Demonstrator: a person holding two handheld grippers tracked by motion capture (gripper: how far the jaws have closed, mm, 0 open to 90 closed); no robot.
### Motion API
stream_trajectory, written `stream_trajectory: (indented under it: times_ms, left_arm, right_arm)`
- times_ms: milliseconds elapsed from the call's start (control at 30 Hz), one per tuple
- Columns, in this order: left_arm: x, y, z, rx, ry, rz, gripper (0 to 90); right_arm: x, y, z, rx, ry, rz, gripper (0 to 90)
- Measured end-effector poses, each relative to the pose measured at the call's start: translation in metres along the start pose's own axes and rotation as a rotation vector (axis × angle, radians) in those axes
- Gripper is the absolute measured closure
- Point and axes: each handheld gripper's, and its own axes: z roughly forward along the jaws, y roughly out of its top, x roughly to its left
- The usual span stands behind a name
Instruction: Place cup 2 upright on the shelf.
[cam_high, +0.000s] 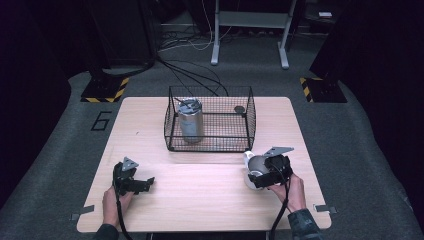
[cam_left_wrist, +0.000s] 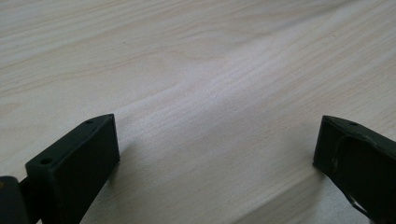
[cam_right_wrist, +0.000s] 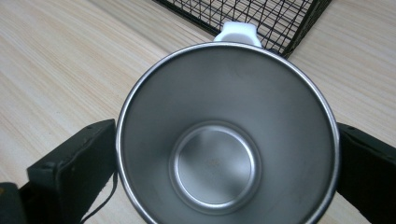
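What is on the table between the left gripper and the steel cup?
Nothing: in the high view only bare tabletop lies between the left gripper and the steel cup, which sits between the right gripper's jaws.

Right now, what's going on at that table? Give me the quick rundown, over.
Left gripper open over bare table. Right gripper has its jaws either side of a steel cup; grip unclear. Wire basket just ahead, a lidded steel flask standing inside.

High view: overhead, facing 12 o'clock across table (cam_high: 200, 200). Tool cams sit close — right one shares the wire basket (cam_right_wrist: 261, 18) corner.
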Motion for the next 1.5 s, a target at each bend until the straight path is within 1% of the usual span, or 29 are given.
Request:
stream_trajectory:
  times_ms: [200,233,267,333,367,400,467,500,667,700,767,800,900,1000,1033,1100,1167,1267,1367,1400,1433,1500]
  left_arm:
    - [0.000,0.000,0.000,0.000,0.001,-0.003,0.0]
    - [0.000,0.000,0.000,0.000,0.001,-0.004,0.0]
    - [0.000,0.000,0.000,0.001,0.000,-0.006,0.0]
    - [0.000,0.000,-0.001,0.008,-0.002,0.003,0.0]
    - [0.000,0.000,0.000,0.007,-0.002,0.007,0.0]
    - [0.000,0.000,-0.001,0.008,-0.002,0.001,0.0]
    - [0.000,0.000,0.000,0.006,-0.001,0.008,0.0]
    - [0.000,0.000,0.000,0.005,0.000,0.004,0.0]
    - [0.000,0.000,0.000,0.006,0.000,0.004,0.0]
    - [0.000,0.000,0.000,0.006,-0.001,0.003,0.0]
    - [0.000,0.000,-0.001,0.008,-0.002,0.002,0.0]
    - [0.000,0.000,-0.001,0.008,-0.002,0.003,0.0]
    - [0.000,0.000,0.000,0.006,0.000,0.004,0.0]
    - [0.000,0.000,0.000,0.006,-0.001,0.007,0.0]
    - [0.000,0.000,0.000,0.006,0.000,0.005,0.0]
    - [0.000,0.000,0.000,0.005,-0.001,0.004,0.0]
    - [0.000,0.000,0.000,0.007,-0.001,0.002,0.0]
    - [0.000,0.000,-0.001,0.010,-0.003,-0.001,0.0]
    - [0.000,0.000,-0.001,0.008,-0.002,0.002,0.0]
    - [0.000,0.000,-0.001,0.008,-0.002,0.005,0.0]
    - [0.000,0.000,-0.001,0.007,-0.001,0.002,0.0]
    - [0.000,0.000,0.000,0.006,-0.001,0.003,0.0]
  right_arm:
    - [0.001,0.001,0.005,0.010,-0.006,0.002,1.4]
    - [0.002,0.001,0.007,0.016,-0.007,0.012,1.7]
    - [0.001,0.001,0.007,0.026,-0.007,0.007,2.2]
    - [0.001,0.001,0.010,0.027,-0.017,0.011,4.3]
    - [0.001,0.001,0.010,0.029,-0.015,0.009,4.4]
    - [0.001,0.001,0.010,0.028,-0.016,0.010,4.6]
    - [0.001,0.001,0.010,0.024,-0.018,0.013,4.9]
    - [0.001,0.001,0.011,0.015,-0.023,0.008,5.0]
    - [0.001,0.000,0.011,0.002,-0.031,0.012,5.5]
    - [0.002,0.000,0.011,0.005,-0.030,0.019,5.6]
    - [0.002,0.000,0.011,0.002,-0.032,0.014,5.6]
    - [0.002,0.000,0.010,0.002,-0.030,0.010,5.7]
    - [0.003,0.001,0.008,0.001,-0.031,0.020,5.8]
    - [0.003,0.001,0.007,-0.007,-0.031,0.014,5.8]
    - [0.003,0.002,0.004,-0.013,-0.028,0.006,5.8]
    - [0.004,0.004,-0.001,-0.018,-0.018,0.011,5.8]
    - [0.004,0.005,-0.003,-0.023,-0.015,0.005,5.8]
    - [0.005,0.007,-0.006,-0.020,-0.009,-0.004,5.8]
    - [0.007,0.010,-0.008,-0.020,-0.001,0.000,5.8]
    - [0.007,0.012,-0.009,-0.019,0.001,-0.013,5.8]
    - [0.008,0.013,-0.010,-0.017,0.006,-0.007,5.8]
    - [0.009,0.015,-0.012,-0.018,0.010,-0.013,5.8]
